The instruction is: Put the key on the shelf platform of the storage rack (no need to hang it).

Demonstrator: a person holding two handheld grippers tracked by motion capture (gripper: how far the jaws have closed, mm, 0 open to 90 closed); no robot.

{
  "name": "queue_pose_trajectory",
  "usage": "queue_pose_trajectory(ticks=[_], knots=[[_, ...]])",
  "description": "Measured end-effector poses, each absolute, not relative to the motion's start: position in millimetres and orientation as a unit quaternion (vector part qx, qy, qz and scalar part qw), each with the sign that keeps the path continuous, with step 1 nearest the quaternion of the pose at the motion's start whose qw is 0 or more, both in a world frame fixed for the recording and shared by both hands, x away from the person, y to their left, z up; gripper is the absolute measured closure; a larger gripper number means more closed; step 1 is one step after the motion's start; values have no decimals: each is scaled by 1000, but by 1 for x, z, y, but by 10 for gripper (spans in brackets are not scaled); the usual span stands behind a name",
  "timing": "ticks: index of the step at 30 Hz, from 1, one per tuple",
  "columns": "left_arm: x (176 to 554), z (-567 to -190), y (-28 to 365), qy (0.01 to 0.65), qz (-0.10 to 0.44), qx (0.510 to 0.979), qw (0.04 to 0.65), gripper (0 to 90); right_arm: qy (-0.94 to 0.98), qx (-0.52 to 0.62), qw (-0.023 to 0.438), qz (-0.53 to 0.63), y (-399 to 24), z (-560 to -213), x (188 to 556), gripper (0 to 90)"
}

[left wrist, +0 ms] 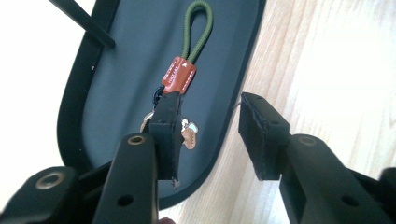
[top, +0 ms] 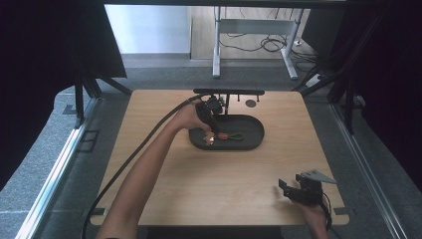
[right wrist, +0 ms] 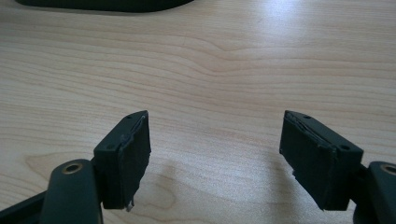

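In the left gripper view, one black pad (left wrist: pixel 167 135) is sitting right in front of the keychain (left wrist: pixel 179 77), so its lower end is getting covered up; there are some small metal and tan bits (left wrist: pixel 188 132) peeking out beside that pad, and honestly I'm not managing to tell what they are; the stamped lettering on the brown leather tab is coming out too tiny to read; the dark tray (left wrist: pixel 74 107) is getting cut off by the top edge there; in the right gripper view, just a sliver of the tray (right wrist: pixel 107 4) is poking in at the top edge; in the high view, the keychain (top: pixel 230 136) is looking way too small for any detail; the person's right hand (top: pixel 315 215) is running off the bottom edge.
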State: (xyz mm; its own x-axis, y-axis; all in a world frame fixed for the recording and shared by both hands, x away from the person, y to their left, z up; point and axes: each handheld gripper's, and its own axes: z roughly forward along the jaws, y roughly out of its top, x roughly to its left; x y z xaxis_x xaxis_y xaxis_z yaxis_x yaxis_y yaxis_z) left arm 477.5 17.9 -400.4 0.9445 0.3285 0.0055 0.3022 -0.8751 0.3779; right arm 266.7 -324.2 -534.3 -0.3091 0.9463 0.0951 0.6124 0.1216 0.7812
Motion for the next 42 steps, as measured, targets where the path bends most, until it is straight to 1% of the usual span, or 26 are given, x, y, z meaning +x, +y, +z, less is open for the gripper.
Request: queue_pose_trajectory(ticks=[9, 17, 22, 37, 40, 42], knots=[[451, -381, 31, 158, 50, 961, 222, 502, 716, 540, 222, 382, -324, -532, 267, 251], [423, -374, 47, 154, 54, 957, 241, 458, 719, 537, 222, 380, -322, -531, 265, 251], [409, -371, 68, 171, 58, 950, 255, 462, 718, 536, 225, 382, -320, -529, 264, 252], [364, -397, 119, 192, 52, 938, 282, 464, 724, 529, 225, 382, -315, -527, 265, 252], [355, -405, 127, 198, 54, 937, 281, 464, 723, 530, 224, 383, -315, -527, 266, 252], [348, -412, 134, 202, 50, 934, 291, 464, 724, 528, 225, 382, -315, -526, 266, 252]])
